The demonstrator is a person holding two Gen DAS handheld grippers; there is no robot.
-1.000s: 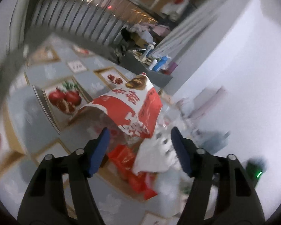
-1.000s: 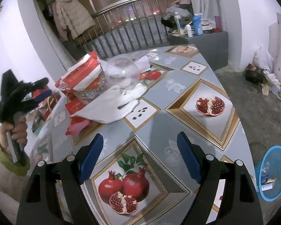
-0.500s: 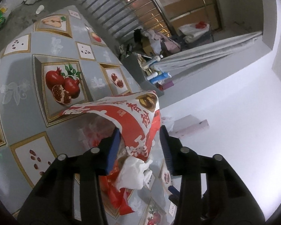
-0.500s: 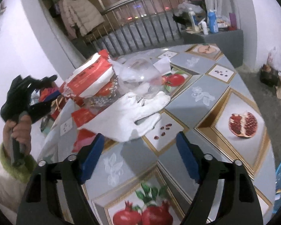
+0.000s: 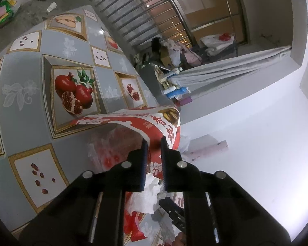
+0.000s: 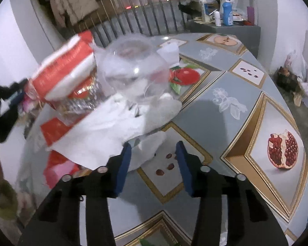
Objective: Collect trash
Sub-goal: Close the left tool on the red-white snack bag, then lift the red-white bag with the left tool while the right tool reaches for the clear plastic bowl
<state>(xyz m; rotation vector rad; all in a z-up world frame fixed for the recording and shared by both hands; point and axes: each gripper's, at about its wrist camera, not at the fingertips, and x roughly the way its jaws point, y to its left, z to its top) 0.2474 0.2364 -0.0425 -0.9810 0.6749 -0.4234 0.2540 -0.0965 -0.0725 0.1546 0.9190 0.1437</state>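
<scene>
At lower centre, our left tool (image 5: 153, 143) has just closed, pinching the red-and-white snack bag (image 5: 154, 123) above the surface (image 5: 22, 106). Our right tool (image 6: 154, 153), still narrowing, straddles the white paper's (image 6: 104, 135) edge without pinching.

bag (image 5: 137, 123) red/white w/ print | tablecloth (image 5: 30, 110) grey, fruit squares

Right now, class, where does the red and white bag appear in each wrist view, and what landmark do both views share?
Left wrist: red and white bag at centre, between the left tongs.
Right wrist: upper left, blurred.
Shared landmark: metal railing behind the table.
</scene>
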